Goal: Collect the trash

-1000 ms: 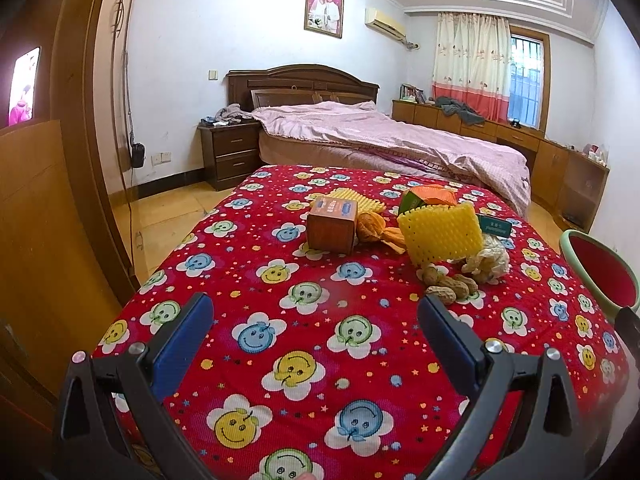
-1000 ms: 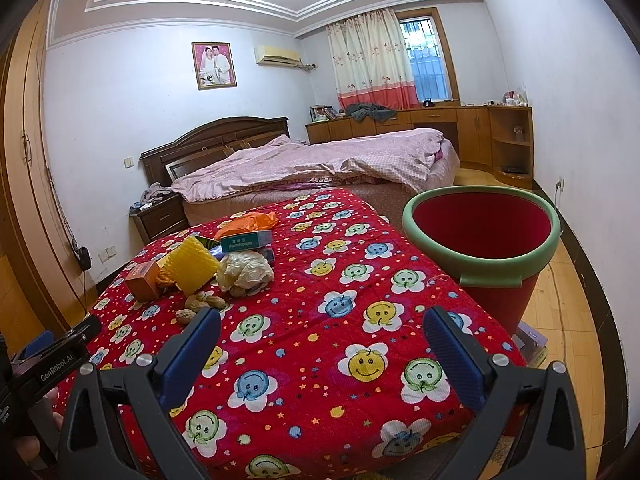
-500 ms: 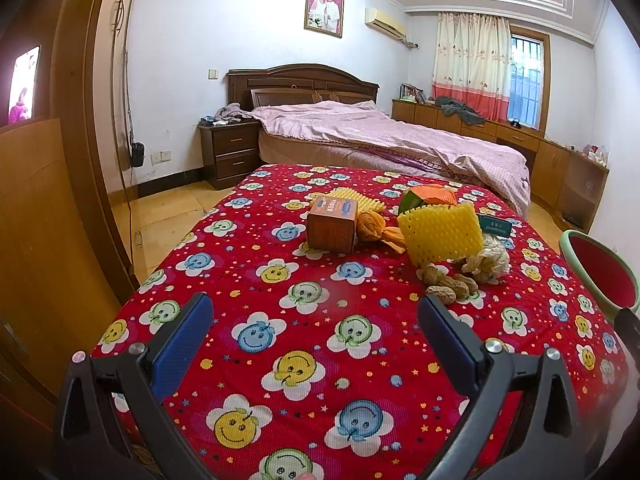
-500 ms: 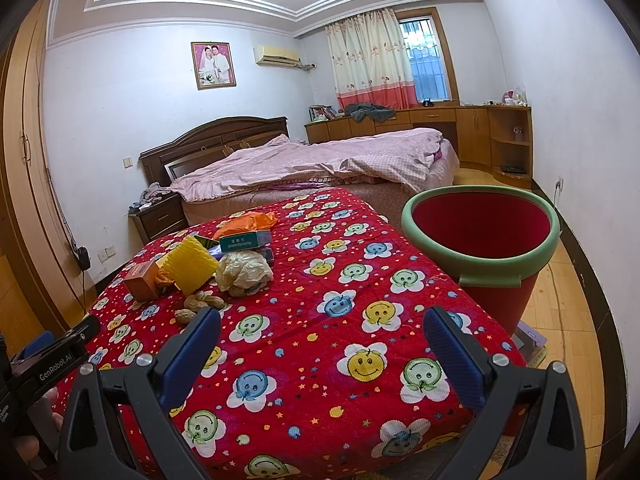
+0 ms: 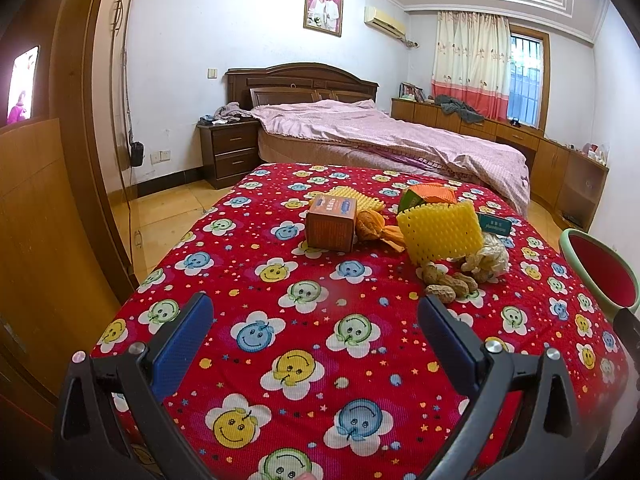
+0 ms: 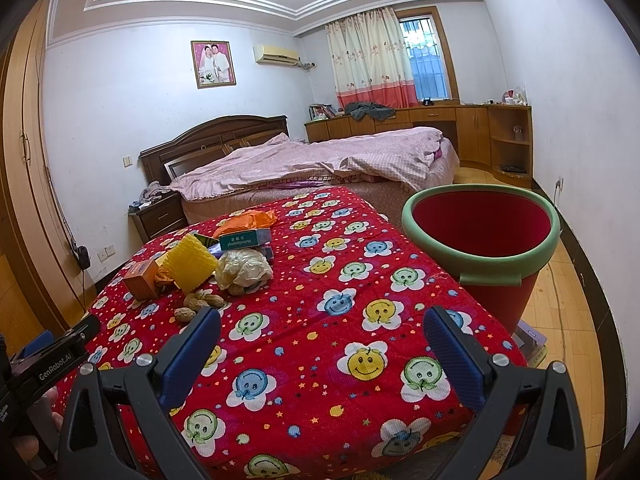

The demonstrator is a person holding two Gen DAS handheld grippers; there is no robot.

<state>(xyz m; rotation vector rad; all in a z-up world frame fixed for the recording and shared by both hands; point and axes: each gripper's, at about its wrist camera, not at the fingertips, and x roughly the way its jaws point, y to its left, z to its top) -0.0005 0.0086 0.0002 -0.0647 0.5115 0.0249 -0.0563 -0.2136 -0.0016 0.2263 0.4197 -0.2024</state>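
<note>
Across the red smiley-patterned desk (image 5: 320, 344), far of both wide-apart claws, left (image 5: 316, 316) and right (image 6: 320, 328), lie peanut shells (image 5: 446, 280), yellow foam netting (image 5: 440, 232) and probably wrappers; nothing gathered; next, reach forward, then carry right to the red green-rimmed bucket (image 6: 480, 264).

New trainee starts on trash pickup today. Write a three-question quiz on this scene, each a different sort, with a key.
1. True or false: the left tool is shut on the peanuts.
2. Multiple choice: the bin stands A) on the red quilt B) on the floor beside the red quilt C) on the nightstand.
3. Fill in: the yellow foam net lies between the small brown box and the crumpled ____ bag.

Key: 1 false, both tools, including the right tool, are open and hold nothing; 2 B; 3 plastic.
</note>
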